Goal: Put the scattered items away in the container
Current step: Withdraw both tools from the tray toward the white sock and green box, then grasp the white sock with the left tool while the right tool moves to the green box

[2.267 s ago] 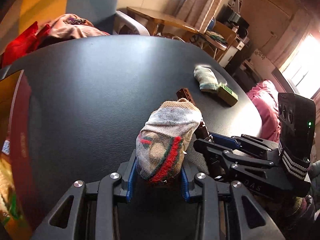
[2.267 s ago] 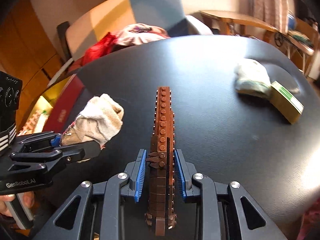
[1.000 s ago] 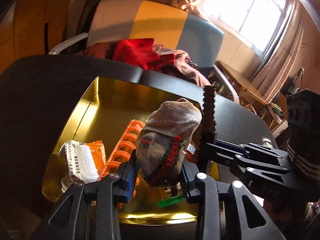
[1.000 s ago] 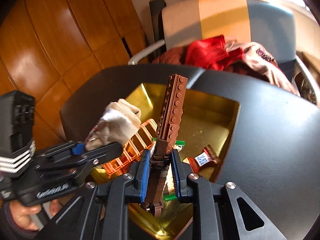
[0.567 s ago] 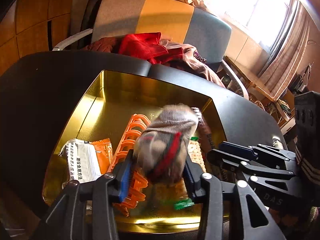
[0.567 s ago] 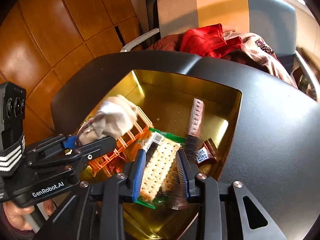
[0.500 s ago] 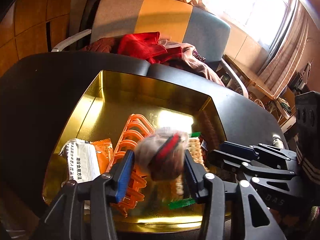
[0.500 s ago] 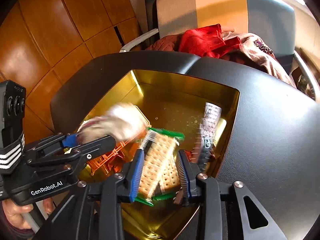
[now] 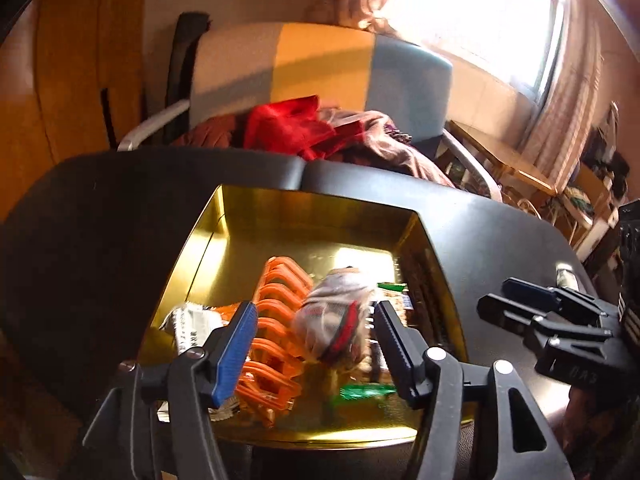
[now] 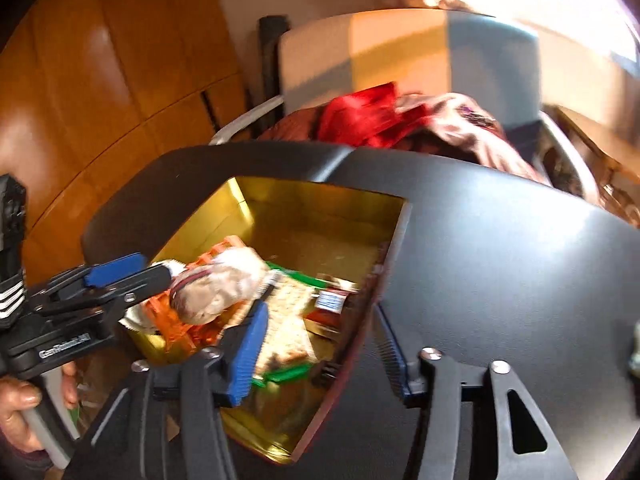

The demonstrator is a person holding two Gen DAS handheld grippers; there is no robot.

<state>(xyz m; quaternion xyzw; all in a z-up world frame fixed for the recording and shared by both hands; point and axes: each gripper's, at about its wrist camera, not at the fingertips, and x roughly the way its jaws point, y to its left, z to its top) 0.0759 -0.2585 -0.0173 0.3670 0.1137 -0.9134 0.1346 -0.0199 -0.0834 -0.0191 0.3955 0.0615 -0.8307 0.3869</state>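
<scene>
The gold tin (image 9: 320, 208) stands on the black table. A grey sock with a red stripe (image 9: 332, 316) lies loose in it on an orange rack. My left gripper (image 9: 314, 316) hovers above, its jaws opening, and the pads do not touch the sock. The brown brick bar (image 9: 418, 296) rests along the tin's right wall. In the right wrist view the sock (image 10: 220, 284) sits just past the left gripper (image 10: 136, 276). My right gripper (image 10: 316, 340) straddles the tin's (image 10: 320, 200) right wall, its jaws opening with nothing held.
The tin also holds an orange plastic rack (image 9: 276, 320), a cracker packet (image 10: 288, 320), a white-and-orange snack packet (image 9: 192, 320) and a small candy wrapper (image 10: 330, 300). A chair piled with red clothes (image 9: 292, 128) stands behind the table. A hand (image 10: 24, 400) grips the left tool.
Both grippers have opened. The sock dropped from the left jaws onto the rack, and the brick bar fell from the right jaws into the tin. The right gripper shifted right.
</scene>
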